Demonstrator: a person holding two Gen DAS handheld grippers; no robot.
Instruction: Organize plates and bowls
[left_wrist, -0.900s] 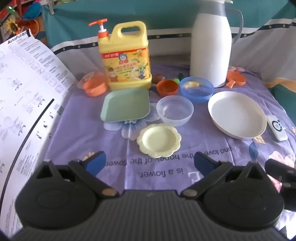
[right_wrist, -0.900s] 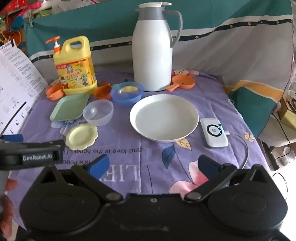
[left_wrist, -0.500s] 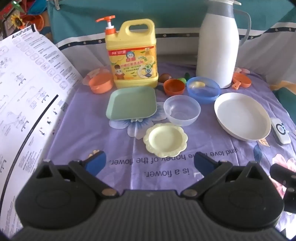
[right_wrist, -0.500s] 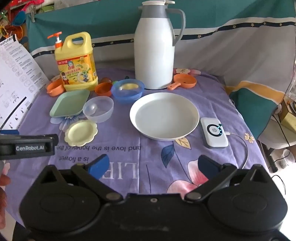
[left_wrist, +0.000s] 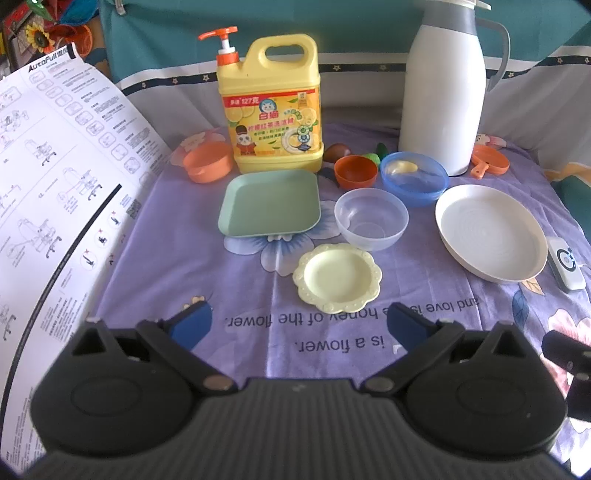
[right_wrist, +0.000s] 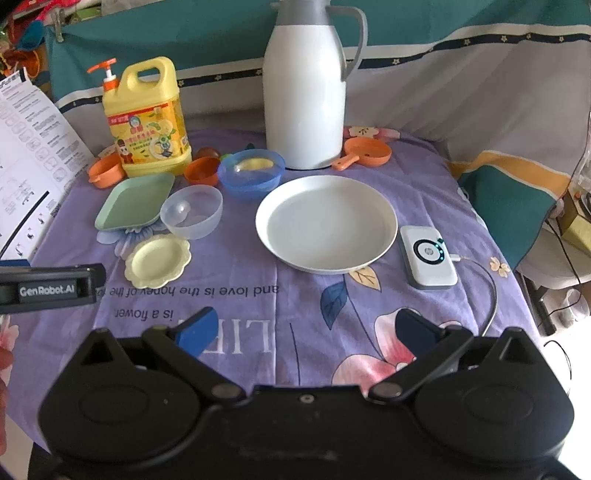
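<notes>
On the purple cloth lie a small yellow scalloped plate (left_wrist: 338, 277), a green square plate (left_wrist: 270, 203), a clear bowl (left_wrist: 371, 218), a blue bowl (left_wrist: 414, 178), a small orange bowl (left_wrist: 355, 171) and a large white plate (left_wrist: 489, 232). The white plate also shows in the right wrist view (right_wrist: 327, 223), as does the yellow plate (right_wrist: 158, 261). My left gripper (left_wrist: 297, 325) is open and empty, just short of the yellow plate. My right gripper (right_wrist: 306, 328) is open and empty, short of the white plate.
A yellow detergent jug (left_wrist: 272, 107) and a white thermos (left_wrist: 443, 88) stand at the back. An orange pot (left_wrist: 208, 162) and orange pan (left_wrist: 489, 160) sit near them. A white power bank (right_wrist: 428, 256) lies right of the white plate. A paper sheet (left_wrist: 55, 184) rises at left.
Both grippers have moved slightly forward toward the dishes, and the left view has shifted left. Nothing on the table has moved.
</notes>
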